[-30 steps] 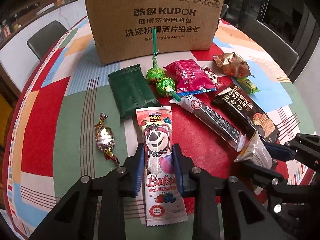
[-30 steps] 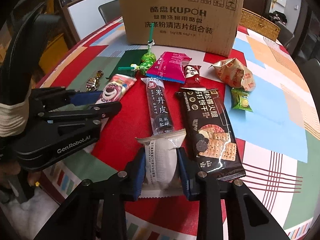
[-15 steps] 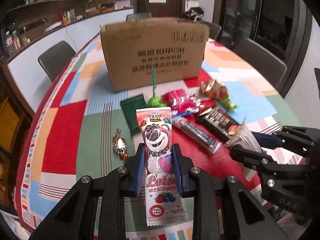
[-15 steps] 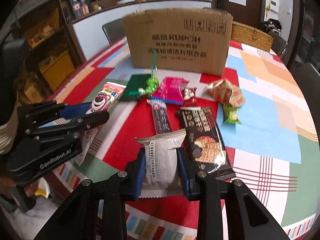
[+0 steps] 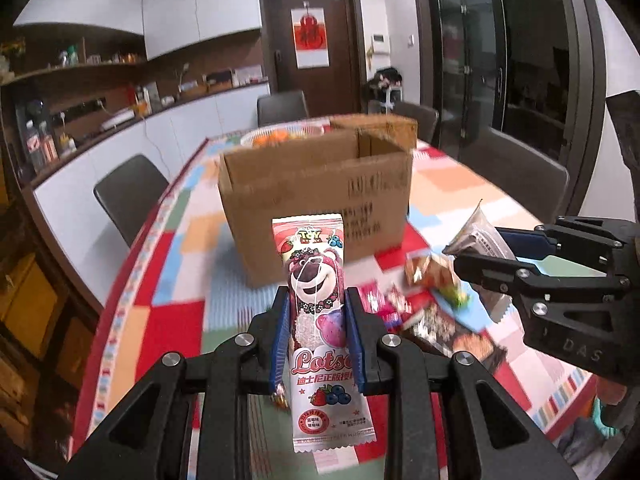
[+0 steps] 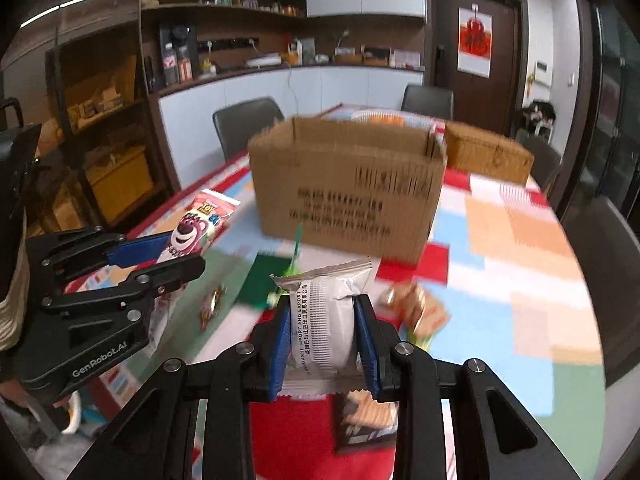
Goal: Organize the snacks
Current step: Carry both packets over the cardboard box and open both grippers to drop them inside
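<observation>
Fingers [image 5: 285, 334] of both raised grippers clamp upright snack packets [image 5: 317, 320].

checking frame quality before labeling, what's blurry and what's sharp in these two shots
Left wrist view: the pink bear packet in the left gripper is sharp, the cardboard box and table snacks smear. Right wrist view: the white packet in the right gripper is crisp, box print streaks; both bend at edges.
</observation>
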The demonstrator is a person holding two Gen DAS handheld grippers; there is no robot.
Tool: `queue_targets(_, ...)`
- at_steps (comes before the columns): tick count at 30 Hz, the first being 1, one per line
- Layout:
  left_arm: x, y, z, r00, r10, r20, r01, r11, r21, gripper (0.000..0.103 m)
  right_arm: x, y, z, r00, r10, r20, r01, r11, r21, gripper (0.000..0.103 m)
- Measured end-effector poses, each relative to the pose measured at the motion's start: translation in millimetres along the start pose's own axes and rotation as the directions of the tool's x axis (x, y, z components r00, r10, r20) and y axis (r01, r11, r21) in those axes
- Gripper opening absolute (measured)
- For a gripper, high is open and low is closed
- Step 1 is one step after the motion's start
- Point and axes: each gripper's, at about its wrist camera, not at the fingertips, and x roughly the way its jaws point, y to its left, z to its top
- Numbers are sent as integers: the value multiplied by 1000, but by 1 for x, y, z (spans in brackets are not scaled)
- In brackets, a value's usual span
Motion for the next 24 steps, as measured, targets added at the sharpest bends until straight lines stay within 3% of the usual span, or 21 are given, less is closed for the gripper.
queue_targets(7,3,16,48,996,14,85,-16,1000,24,27,1,-8,48,996,-5,93,6,1000,-3,32)
queue_targets(14,17,34,94,993,6,122,-9,1000,27,27,19,-20,101,990,12,139,-14,1000,16,32)
queue_targets(24,69,63,147,997,-27,67,27,1000,-3,27,64,-49,164,993,13,121,-23,997,80,32)
